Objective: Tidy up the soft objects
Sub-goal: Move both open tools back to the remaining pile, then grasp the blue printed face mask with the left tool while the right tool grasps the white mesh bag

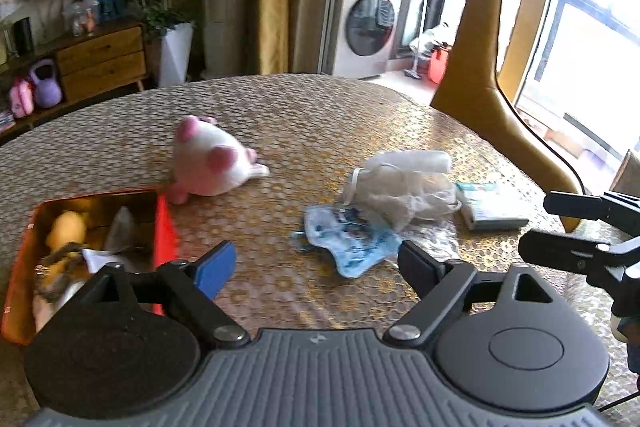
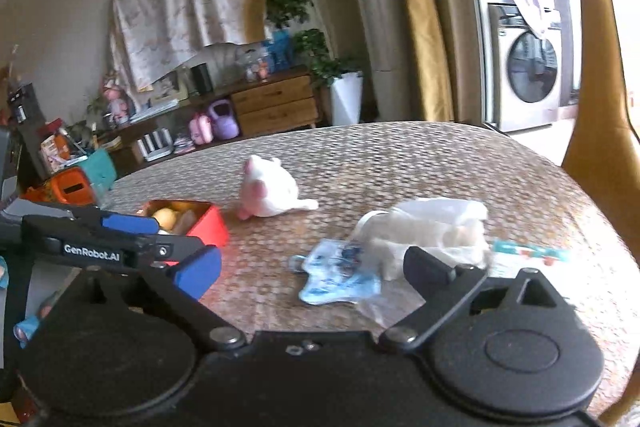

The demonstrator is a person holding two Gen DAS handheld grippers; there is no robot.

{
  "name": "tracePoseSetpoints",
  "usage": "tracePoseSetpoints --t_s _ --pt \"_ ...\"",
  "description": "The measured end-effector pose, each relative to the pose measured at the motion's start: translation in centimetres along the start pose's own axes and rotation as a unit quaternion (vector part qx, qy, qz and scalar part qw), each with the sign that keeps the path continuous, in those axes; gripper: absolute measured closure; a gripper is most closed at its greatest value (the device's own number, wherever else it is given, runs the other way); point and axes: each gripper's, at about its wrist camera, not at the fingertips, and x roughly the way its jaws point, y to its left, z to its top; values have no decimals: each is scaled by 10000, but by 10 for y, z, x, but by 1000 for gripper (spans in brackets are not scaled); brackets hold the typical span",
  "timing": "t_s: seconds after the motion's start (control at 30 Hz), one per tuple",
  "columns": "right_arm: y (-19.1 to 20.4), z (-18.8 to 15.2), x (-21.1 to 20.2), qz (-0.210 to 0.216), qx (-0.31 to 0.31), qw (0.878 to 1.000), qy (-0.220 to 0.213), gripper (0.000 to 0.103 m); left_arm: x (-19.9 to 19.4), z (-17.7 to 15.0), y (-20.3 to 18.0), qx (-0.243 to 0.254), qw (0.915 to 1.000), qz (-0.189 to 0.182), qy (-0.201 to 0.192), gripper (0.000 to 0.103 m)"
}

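A pink and white plush toy (image 1: 212, 163) lies on the round table, just beyond an open red tin box (image 1: 164, 223) that holds several soft items. A blue printed cloth (image 1: 348, 241) lies mid-table with a white mesh bundle (image 1: 404, 187) behind it. My left gripper (image 1: 316, 263) is open and empty, hovering just short of the blue cloth. My right gripper (image 2: 314, 269) is open and empty over the same blue cloth (image 2: 340, 275). In the right wrist view the plush (image 2: 272, 193), the red box (image 2: 208, 223) and the mesh bundle (image 2: 424, 231) also show.
A small packet of tissues (image 1: 492, 205) lies right of the bundle. A tan chair back (image 1: 480, 39) stands at the table's far right edge. The left gripper's fingers (image 2: 128, 223) reach in from the left in the right wrist view. A cabinet (image 2: 276, 105) stands behind.
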Motion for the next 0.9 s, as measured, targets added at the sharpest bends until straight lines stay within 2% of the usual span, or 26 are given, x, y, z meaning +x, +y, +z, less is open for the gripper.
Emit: tracePoseSetpoints --t_s 0.07,0.17,0.3,0.57,0.9 --pt "-9 -5 -2 -42 29 10000 40 4 8 1 -8 63 9999 -103 41 0" --pt "-22 -12 -2 -129 42 9999 83 4 20 2 -20 200 9996 -144 126 0" --pt "-39 -17 1 -193 153 9996 148 4 44 4 -30 99 9987 -246 446 0" --pt "-77 0 12 -412 285 9987 124 4 95 5 -54 15 9966 -4 821 0" --pt "-111 25 57 -482 366 9978 279 4 139 5 -73 42 9961 279 832 0"
